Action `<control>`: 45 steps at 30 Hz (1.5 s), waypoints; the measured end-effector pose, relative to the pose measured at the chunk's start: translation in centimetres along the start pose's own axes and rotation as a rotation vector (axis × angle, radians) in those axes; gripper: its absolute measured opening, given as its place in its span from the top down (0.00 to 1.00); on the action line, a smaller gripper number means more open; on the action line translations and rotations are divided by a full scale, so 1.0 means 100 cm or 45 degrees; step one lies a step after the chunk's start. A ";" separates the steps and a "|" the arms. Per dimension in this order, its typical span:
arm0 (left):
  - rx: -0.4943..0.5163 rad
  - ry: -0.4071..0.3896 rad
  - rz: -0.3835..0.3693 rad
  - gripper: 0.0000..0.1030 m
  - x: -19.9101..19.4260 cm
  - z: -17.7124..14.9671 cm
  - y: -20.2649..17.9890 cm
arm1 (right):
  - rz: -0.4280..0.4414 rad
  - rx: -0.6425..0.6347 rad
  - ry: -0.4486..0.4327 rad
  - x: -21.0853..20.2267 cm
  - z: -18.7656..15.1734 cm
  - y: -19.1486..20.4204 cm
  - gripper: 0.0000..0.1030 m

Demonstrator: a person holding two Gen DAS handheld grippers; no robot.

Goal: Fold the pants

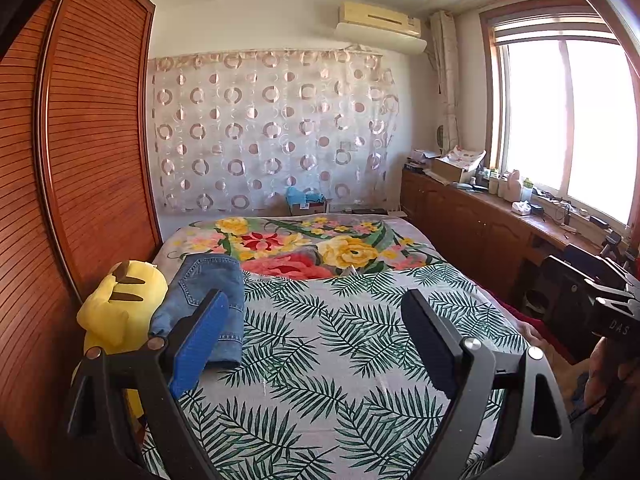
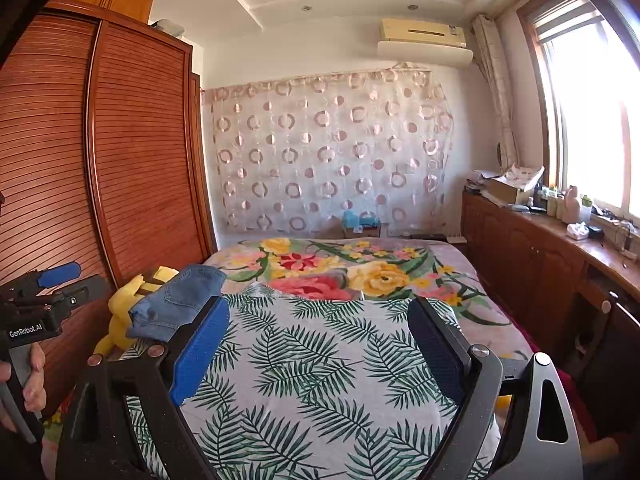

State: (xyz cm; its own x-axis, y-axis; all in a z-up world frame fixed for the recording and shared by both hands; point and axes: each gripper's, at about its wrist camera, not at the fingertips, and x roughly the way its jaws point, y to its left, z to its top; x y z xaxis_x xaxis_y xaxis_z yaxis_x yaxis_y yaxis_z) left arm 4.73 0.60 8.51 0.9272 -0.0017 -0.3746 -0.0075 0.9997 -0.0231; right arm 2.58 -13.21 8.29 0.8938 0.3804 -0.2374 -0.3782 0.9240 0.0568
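A pair of blue jeans [image 1: 208,300] lies folded at the left side of the bed, leaning partly on a yellow plush toy [image 1: 116,308]. In the left wrist view my left gripper [image 1: 316,312] is open over the leaf-patterned bed cover [image 1: 320,360]. Its blue left pad [image 1: 200,344] overlaps the jeans in the picture, and nothing lies between the jaws. My right gripper [image 2: 318,312] is also open over the cover, with the jeans [image 2: 176,304] to the left of its left finger. The left gripper [image 2: 74,280] shows at the left edge there, held by a hand [image 2: 34,376].
A tall slatted wooden wardrobe [image 1: 80,140] stands close along the bed's left side. A floral blanket [image 1: 312,248] covers the far half of the bed. Low wooden cabinets [image 1: 480,232] with clutter run under the window on the right. A patterned curtain [image 1: 272,128] hangs on the far wall.
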 end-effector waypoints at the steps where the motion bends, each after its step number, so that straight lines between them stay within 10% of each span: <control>1: 0.001 0.000 -0.001 0.14 0.000 0.000 0.000 | 0.001 0.000 0.002 0.000 0.000 0.000 0.11; 45: -0.002 -0.003 0.002 0.14 -0.001 -0.002 -0.001 | 0.006 -0.004 0.015 -0.003 0.003 0.001 0.11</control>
State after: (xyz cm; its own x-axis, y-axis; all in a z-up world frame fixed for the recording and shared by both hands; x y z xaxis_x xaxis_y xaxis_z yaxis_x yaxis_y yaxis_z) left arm 4.59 0.50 8.34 0.9281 0.0002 -0.3723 -0.0098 0.9997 -0.0238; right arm 2.34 -13.28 8.62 0.8892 0.3842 -0.2485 -0.3831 0.9221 0.0548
